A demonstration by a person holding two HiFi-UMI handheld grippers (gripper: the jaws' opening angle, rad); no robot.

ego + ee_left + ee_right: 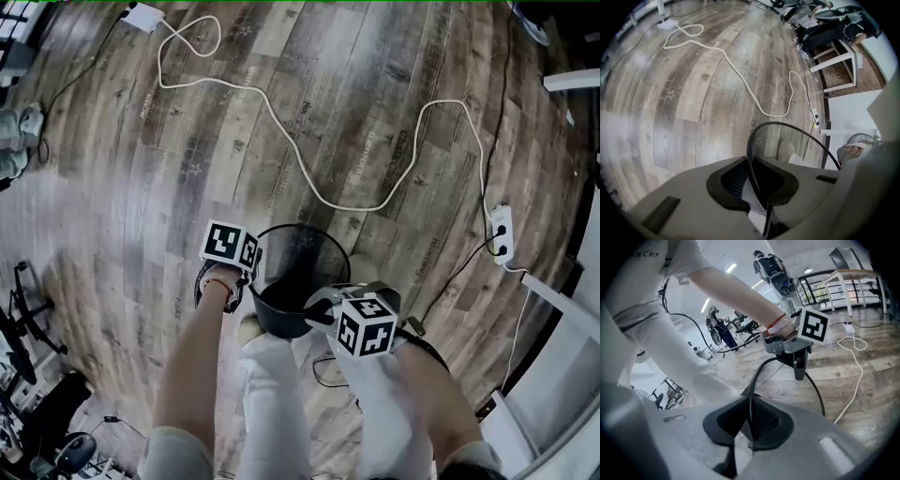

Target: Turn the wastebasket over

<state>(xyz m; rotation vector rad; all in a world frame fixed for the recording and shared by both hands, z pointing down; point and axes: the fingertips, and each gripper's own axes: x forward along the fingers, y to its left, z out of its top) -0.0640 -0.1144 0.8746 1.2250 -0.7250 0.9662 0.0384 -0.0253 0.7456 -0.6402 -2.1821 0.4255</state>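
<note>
Two grippers hold the wastebasket [298, 267]. The left gripper [251, 281] is pinched almost closed on the thin black rim [754, 140] at one side. The right gripper [321, 315] is pinched on the rim across from it. The wastebasket is black mesh, with its mouth up, just in front of the person's legs [272, 403].

To tip it well, I think both hands should squeeze tight and roll the same way together, because the rim is thin and could slip. The legs are very close, so the wastebasket should swing away from them.

Farther off, a white cable [309, 183] snakes over the wood floor [112, 187] to a power strip [502, 234]. Both are well apart from the wastebasket.
</note>
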